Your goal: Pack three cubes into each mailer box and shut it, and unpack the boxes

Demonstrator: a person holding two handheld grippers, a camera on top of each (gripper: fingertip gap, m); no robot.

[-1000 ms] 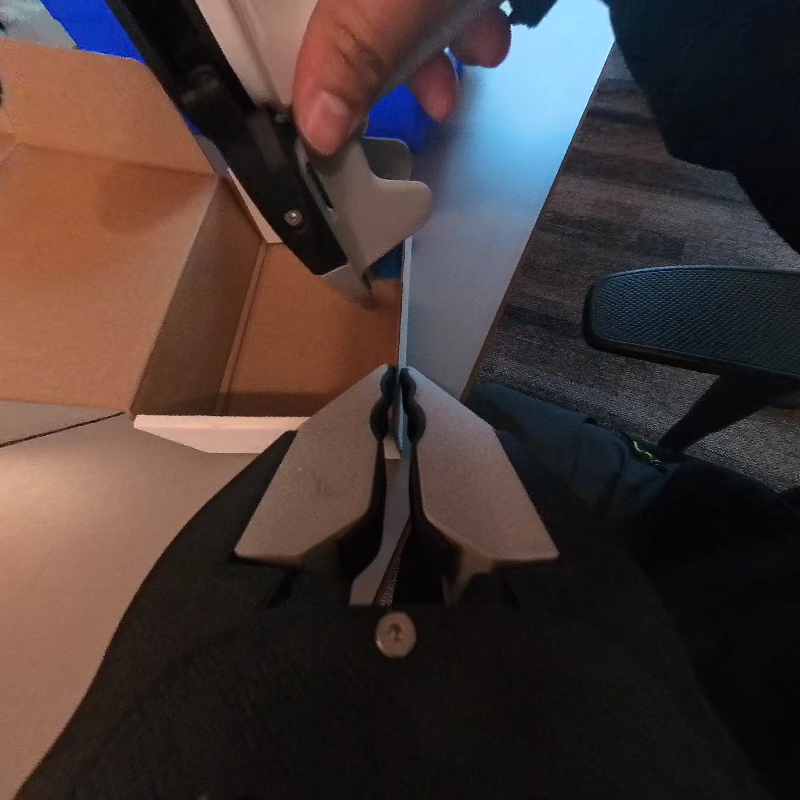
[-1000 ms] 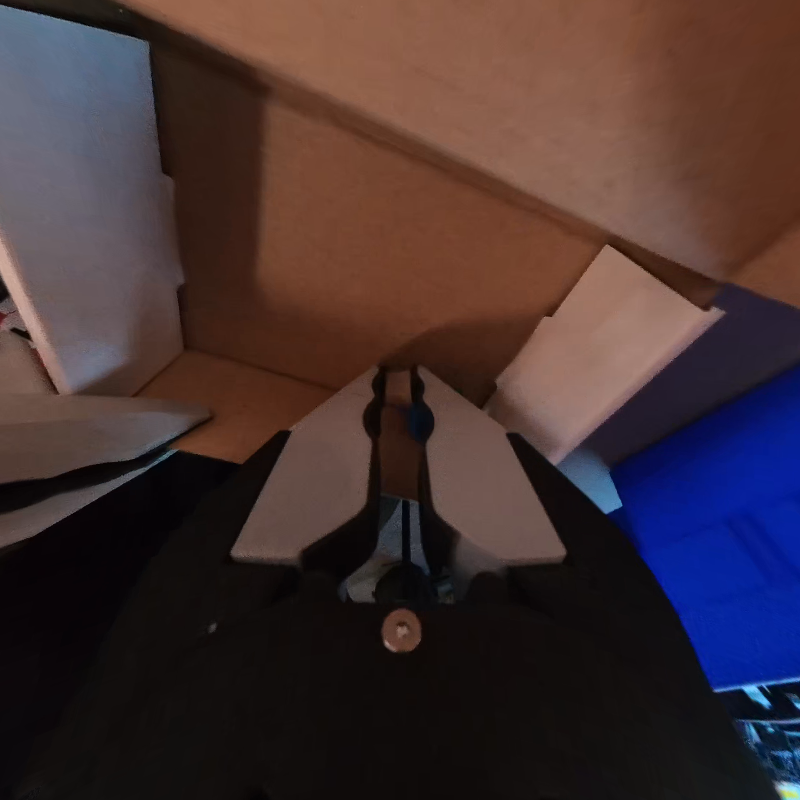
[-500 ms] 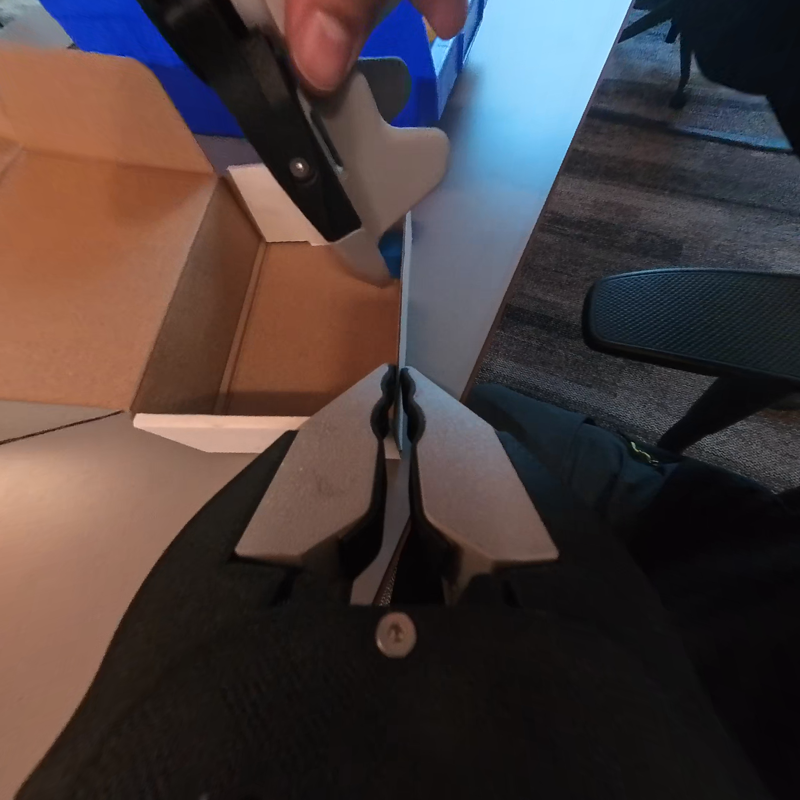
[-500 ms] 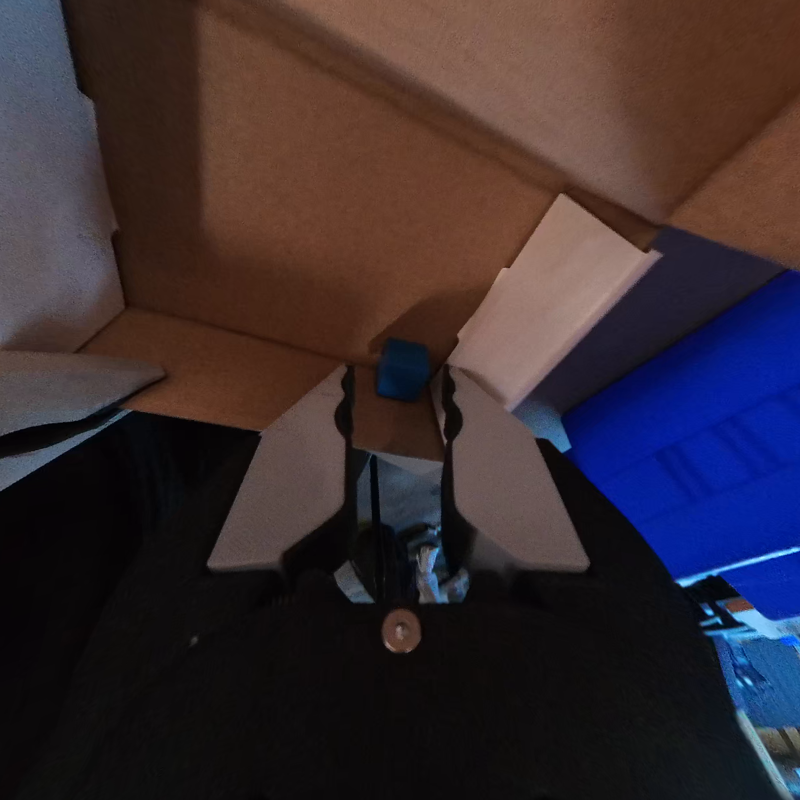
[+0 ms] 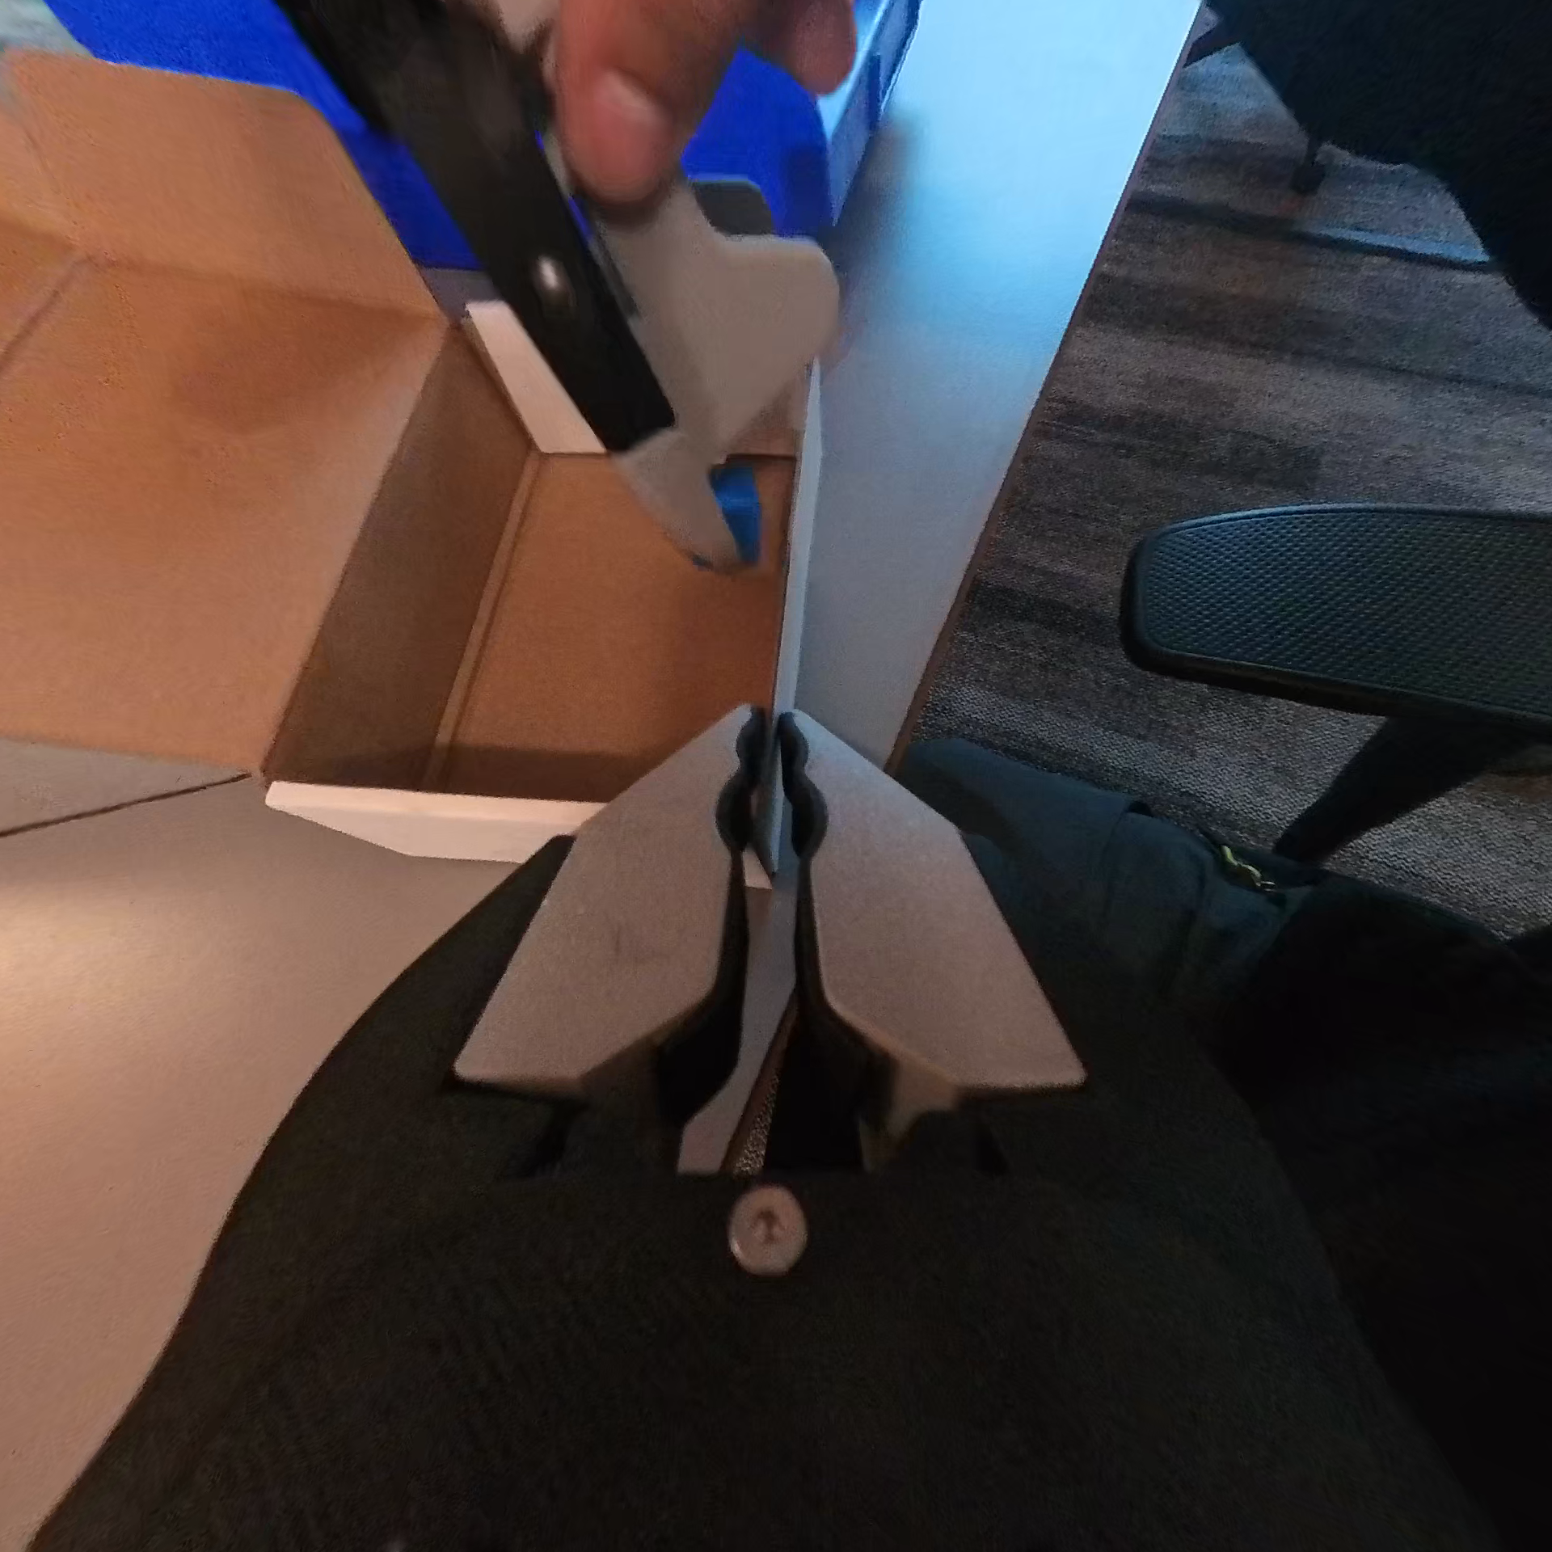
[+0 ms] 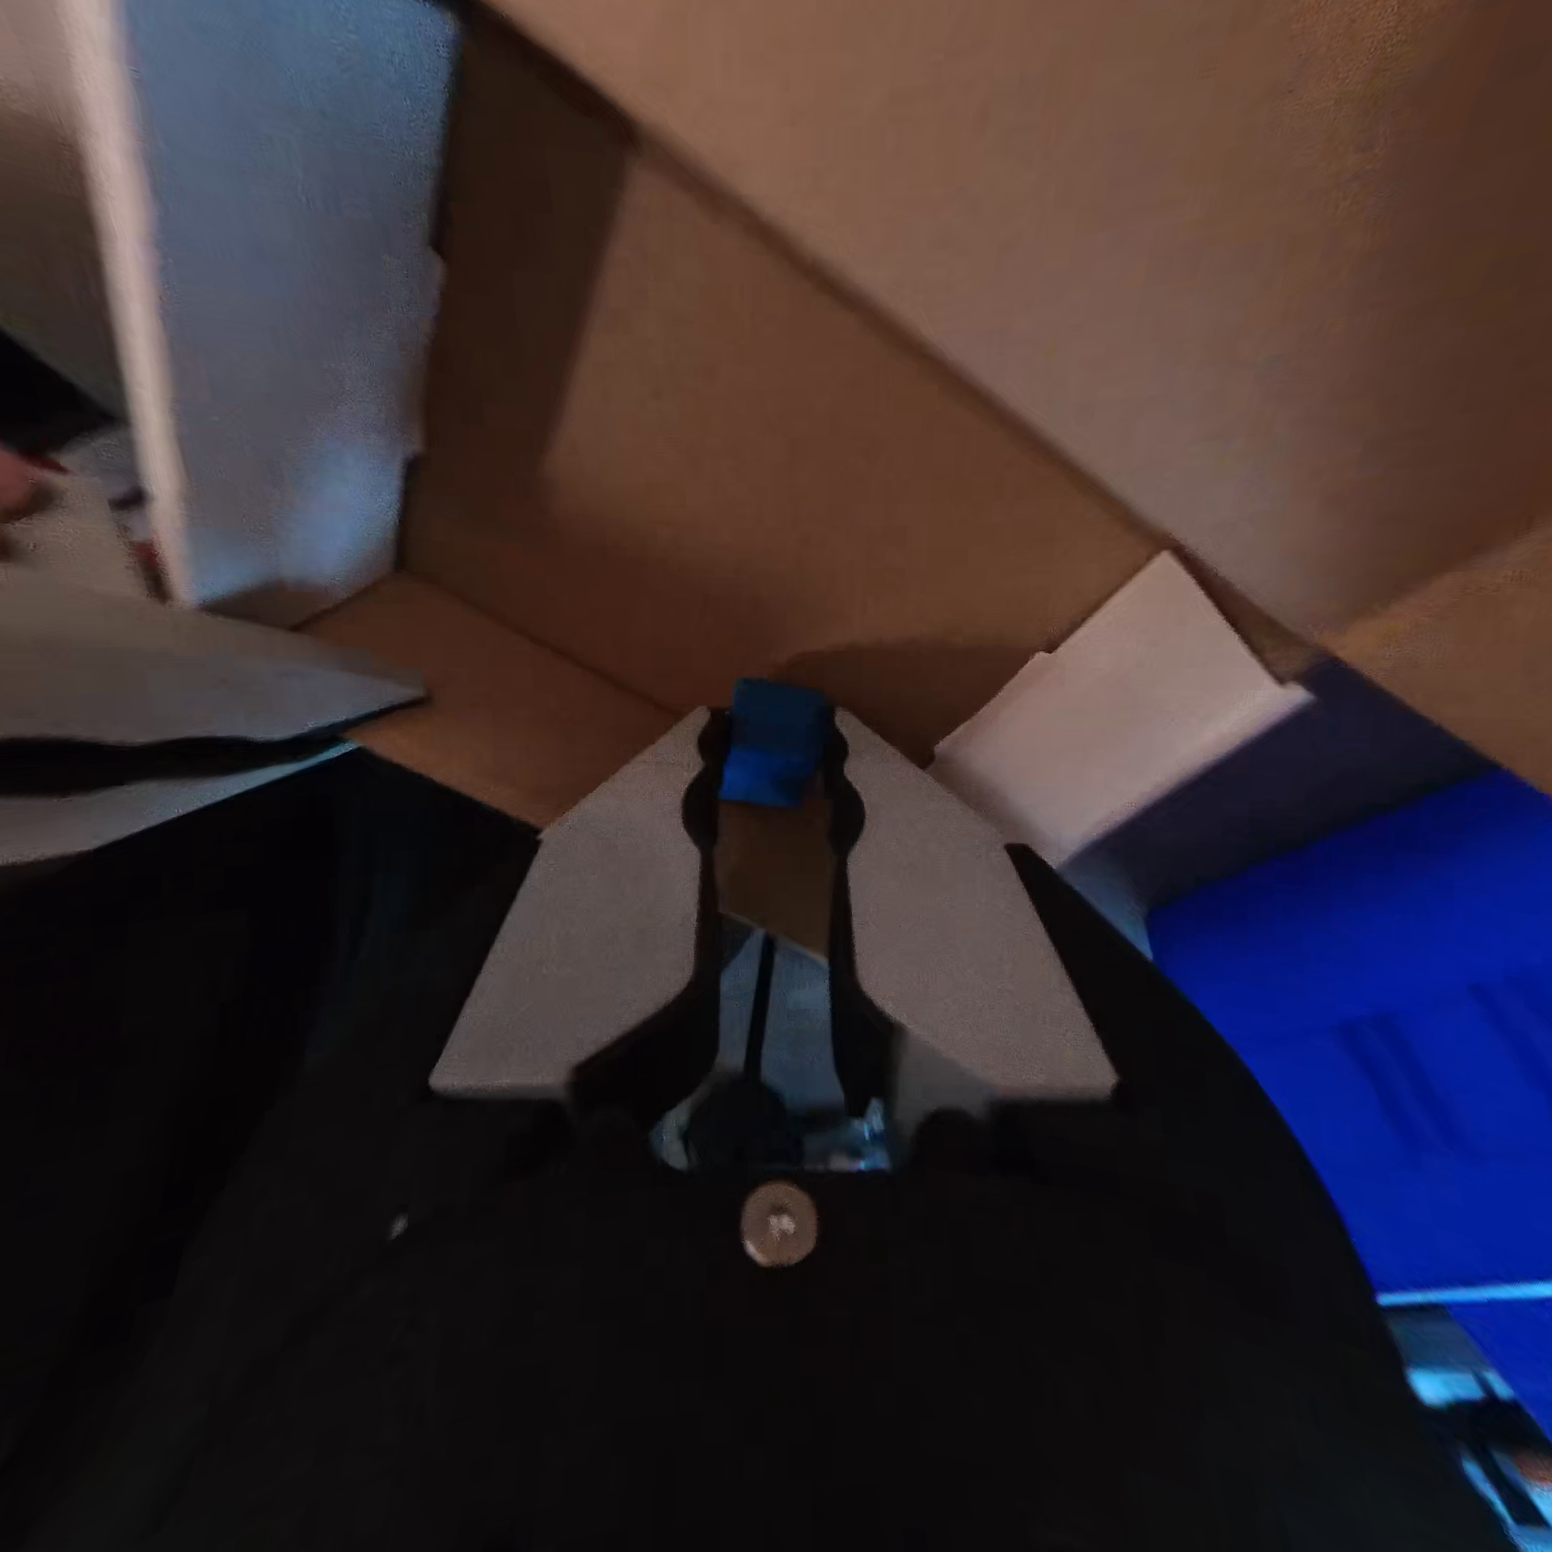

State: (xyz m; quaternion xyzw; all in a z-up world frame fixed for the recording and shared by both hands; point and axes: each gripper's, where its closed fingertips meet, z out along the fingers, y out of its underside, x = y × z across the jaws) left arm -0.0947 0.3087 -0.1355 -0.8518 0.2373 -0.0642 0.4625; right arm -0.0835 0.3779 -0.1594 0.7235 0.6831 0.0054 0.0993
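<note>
Tabletop: grey, filling the 8 o'clock part of the left wrist view; its right edge runs up toward 1 o'clock, with carpet floor beyond.
Mailer box: open, brown inside and white outside, lying on the tabletop; its lid spreads off the frame toward 10 o'clock, so its full extent is cut off.
Box contents: the brown floor that shows is bare; the corner under the right tongs is hidden by them.
Blue bin: a large blue shape beyond the box at 4 o'clock in the right wrist view; blurred, its contents cannot be made out.
Chair armrest: black, at 3 o'clock over the carpet.
Left tongs: closed tight on the white side wall of the box near its front corner.
Right tongs: narrowed around the blue cube, tips pointing down into the box's far right corner; in the left wrist view they enter from 12 o'clock, motion-blurred, with a hand on them, cut off at the top.
Blue cube: pinched between the tips of the right tongs, just above the box floor beside the white wall; whether it touches the floor cannot be told.
</note>
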